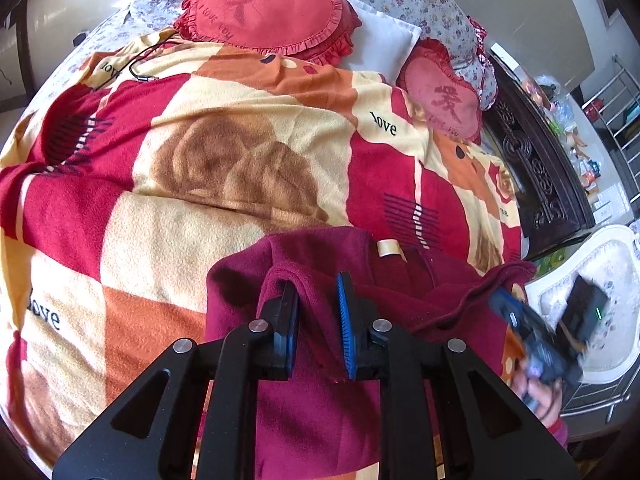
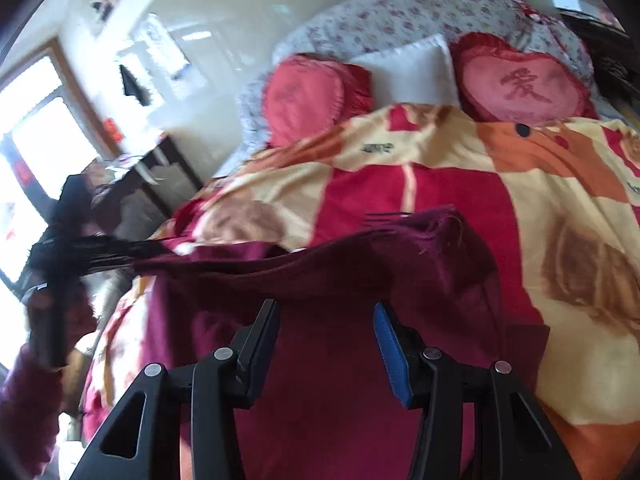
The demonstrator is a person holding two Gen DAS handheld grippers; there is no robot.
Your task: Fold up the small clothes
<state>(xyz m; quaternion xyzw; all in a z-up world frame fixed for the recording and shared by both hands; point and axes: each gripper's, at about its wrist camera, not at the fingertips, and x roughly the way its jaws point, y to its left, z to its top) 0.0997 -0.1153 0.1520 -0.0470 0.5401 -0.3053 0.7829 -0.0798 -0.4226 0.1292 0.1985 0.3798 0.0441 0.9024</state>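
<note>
A maroon fleece garment (image 1: 320, 400) lies on a patterned blanket (image 1: 180, 200) on a bed, with a cream label (image 1: 390, 248) near its collar. My left gripper (image 1: 318, 304) has its jaws partly closed around a raised fold of the garment's edge, which drapes over the left finger. In the right wrist view my right gripper (image 2: 326, 328) is open and empty, just above the maroon garment (image 2: 340, 400). The right gripper also shows blurred in the left wrist view (image 1: 532, 336), at the garment's right edge. The left gripper appears blurred at the far left (image 2: 60, 248).
Two red heart cushions (image 1: 264, 4) (image 1: 444, 96) and a white pillow (image 1: 384, 40) lie at the head of the bed. A dark carved wooden board (image 1: 536, 168) and a white chair (image 1: 592, 280) holding a black device stand to the right. A black cable (image 1: 140, 68) lies on the blanket.
</note>
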